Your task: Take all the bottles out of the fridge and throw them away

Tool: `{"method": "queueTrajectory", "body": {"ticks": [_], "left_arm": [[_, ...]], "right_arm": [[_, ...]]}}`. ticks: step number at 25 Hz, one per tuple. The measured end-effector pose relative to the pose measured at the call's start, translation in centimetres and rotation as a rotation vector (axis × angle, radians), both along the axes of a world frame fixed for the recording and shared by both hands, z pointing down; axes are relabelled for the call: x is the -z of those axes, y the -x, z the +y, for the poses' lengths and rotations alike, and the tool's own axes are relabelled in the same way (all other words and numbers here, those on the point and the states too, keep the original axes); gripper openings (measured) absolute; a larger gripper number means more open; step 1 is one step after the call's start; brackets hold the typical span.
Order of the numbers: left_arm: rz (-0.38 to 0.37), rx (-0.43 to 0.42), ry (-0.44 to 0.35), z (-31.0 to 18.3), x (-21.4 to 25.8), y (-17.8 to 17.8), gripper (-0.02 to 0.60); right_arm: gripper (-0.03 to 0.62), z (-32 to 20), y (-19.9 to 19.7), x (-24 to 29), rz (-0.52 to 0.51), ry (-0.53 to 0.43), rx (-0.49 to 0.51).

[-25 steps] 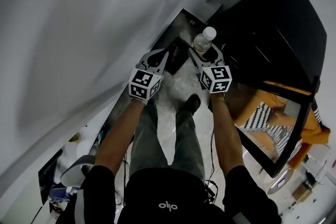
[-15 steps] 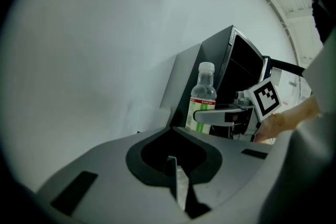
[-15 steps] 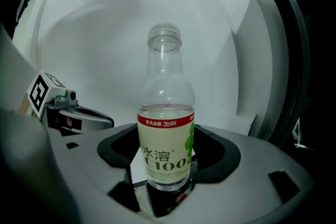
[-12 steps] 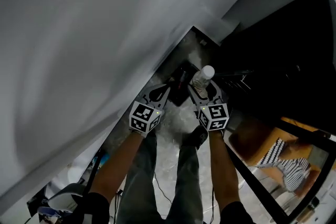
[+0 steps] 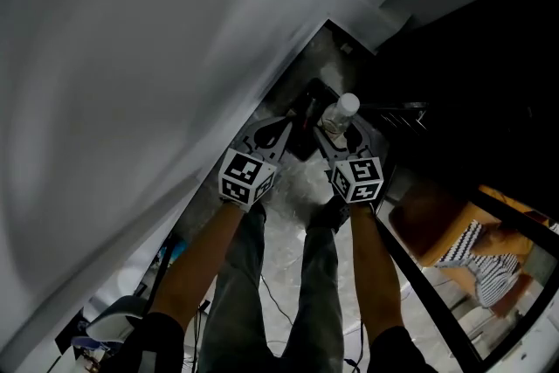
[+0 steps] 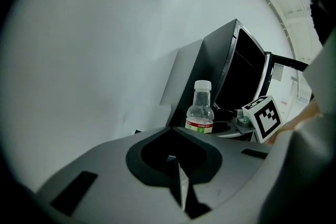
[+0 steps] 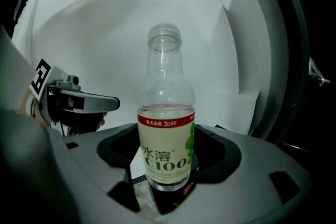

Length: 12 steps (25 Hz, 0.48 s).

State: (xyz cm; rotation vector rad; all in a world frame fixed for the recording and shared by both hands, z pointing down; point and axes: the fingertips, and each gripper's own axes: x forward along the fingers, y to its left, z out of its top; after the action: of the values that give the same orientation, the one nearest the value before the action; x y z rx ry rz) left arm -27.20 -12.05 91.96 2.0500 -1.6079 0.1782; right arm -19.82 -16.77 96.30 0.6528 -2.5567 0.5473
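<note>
The right gripper (image 7: 167,189) is clamping an upright clear bottle (image 7: 166,128), while the left gripper (image 6: 179,182), at its nine o'clock, is sitting pinched shut and empty.

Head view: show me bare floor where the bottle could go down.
Bare floor between left gripper and right gripper, ahead of the shoe. Crowded ahead by a black object at the wall, and rightward by the fridge.
</note>
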Motion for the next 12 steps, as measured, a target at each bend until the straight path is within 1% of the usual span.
{"method": "queueTrajectory", "body": {"ticks": [4, 6, 12], "left_arm": [[0.000, 0.001, 0.018, 0.1, -0.6, 0.4, 0.006], [-0.001, 0.000, 0.026, 0.3, -1.0, 0.6, 0.006], [-0.001, 0.000, 0.047, 0.5, -1.6, 0.9, 0.007]], "right_arm": [[0.316, 0.2, 0.5, -1.7, 0.005, 0.045, -0.007], [0.327, 0.4, 0.4, -2.8, 0.020, 0.069, -0.011], [0.325, 1.5, -0.8, -4.8, 0.062, 0.116, -0.014]]}}
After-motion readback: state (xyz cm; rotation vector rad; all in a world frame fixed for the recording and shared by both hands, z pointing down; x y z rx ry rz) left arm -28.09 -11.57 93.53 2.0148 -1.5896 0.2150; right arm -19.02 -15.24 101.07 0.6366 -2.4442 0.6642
